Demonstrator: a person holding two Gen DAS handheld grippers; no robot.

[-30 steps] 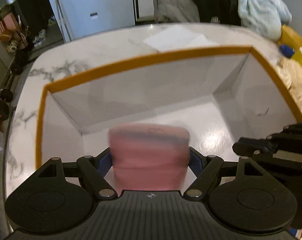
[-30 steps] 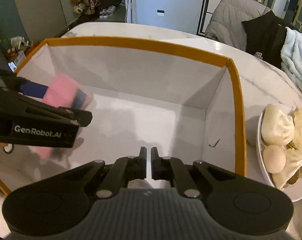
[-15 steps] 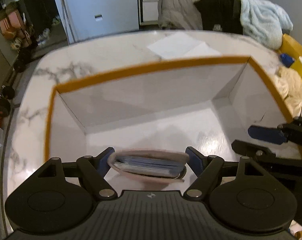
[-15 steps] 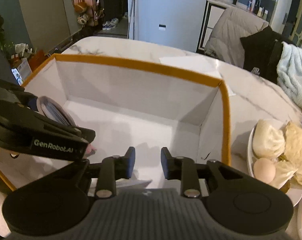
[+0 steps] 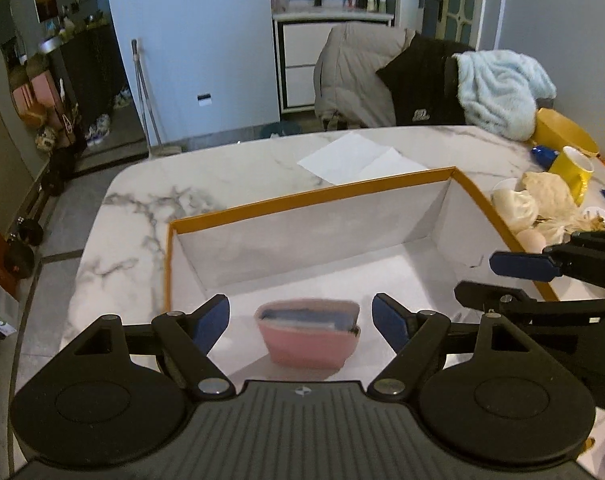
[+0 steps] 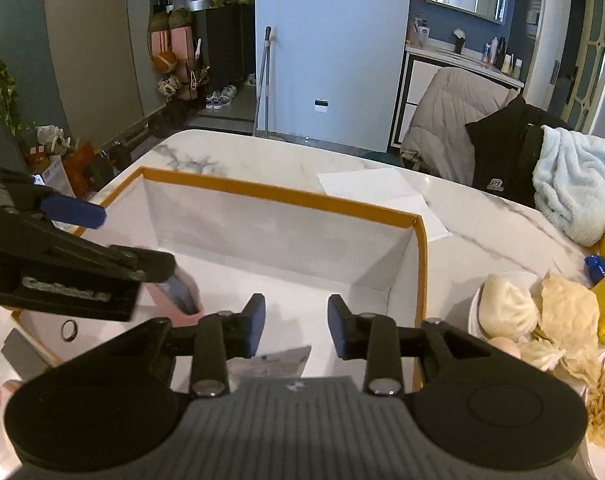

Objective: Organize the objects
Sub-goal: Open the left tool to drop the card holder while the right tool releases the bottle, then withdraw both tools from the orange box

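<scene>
A pink pouch (image 5: 308, 340) with blue items inside stands on the floor of a white box with an orange rim (image 5: 310, 197), near its front wall. My left gripper (image 5: 301, 316) is open above it, fingers apart on either side, not touching. In the right wrist view the pouch (image 6: 182, 300) is partly hidden behind the left gripper's arm (image 6: 62, 268). My right gripper (image 6: 295, 322) is open and empty over the front of the box (image 6: 278, 194). A flat printed packet (image 6: 268, 362) lies just below it.
A plate of steamed buns and an egg (image 6: 506, 312) sits right of the box, with yellow cups (image 5: 572, 168) behind. A white paper sheet (image 5: 358, 158) lies on the marble table beyond the box. A ring (image 6: 69, 330) and dark card lie at the box's left front.
My left gripper opened and let go of the pink pouch, which now stands in the box. My right gripper went from shut to open. Both pulled back and up.
</scene>
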